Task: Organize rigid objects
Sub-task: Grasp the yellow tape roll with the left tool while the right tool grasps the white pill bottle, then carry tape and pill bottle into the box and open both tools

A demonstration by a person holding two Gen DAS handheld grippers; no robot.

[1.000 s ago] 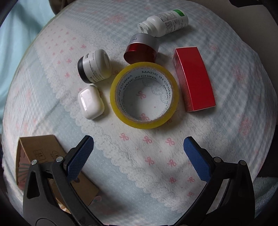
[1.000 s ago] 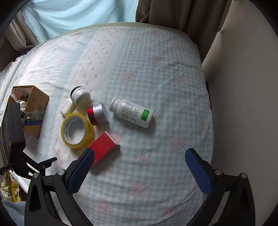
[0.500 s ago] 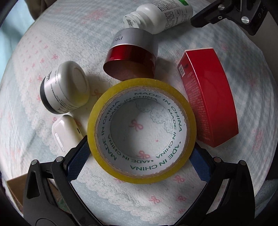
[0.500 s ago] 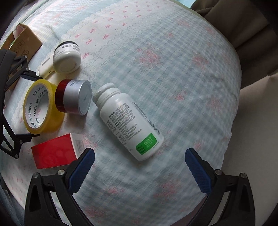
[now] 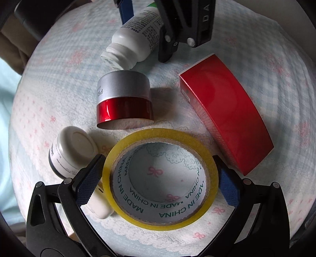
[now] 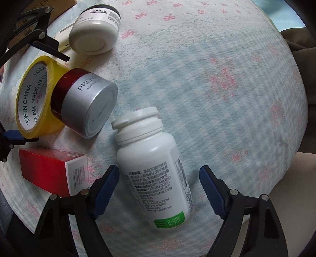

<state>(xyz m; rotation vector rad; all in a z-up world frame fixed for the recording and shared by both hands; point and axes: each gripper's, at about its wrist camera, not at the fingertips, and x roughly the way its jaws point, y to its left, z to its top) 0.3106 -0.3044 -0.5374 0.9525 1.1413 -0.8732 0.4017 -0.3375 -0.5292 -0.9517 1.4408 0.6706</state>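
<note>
A yellow tape roll (image 5: 160, 178) lies flat on the bedspread between the fingers of my left gripper (image 5: 158, 181), which is open; the pads stand at the roll's two sides. It also shows in the right wrist view (image 6: 33, 94). A white pill bottle (image 6: 156, 170) lies on its side between the fingers of my right gripper (image 6: 160, 189), which is open with gaps on both sides. It also shows in the left wrist view (image 5: 134, 43).
A red and silver jar (image 5: 124, 98), a red box (image 5: 227, 122), a white cream jar (image 5: 71, 152) and a white earbud case (image 5: 98, 205) lie close around the tape. A cardboard box (image 6: 57, 6) sits at the far left. The bedspread (image 6: 217, 79) drops off on the right.
Both grippers have moved down and forward. The left now straddles the tape roll more closely and has narrowed onto it; the right now straddles the pill bottle.
</note>
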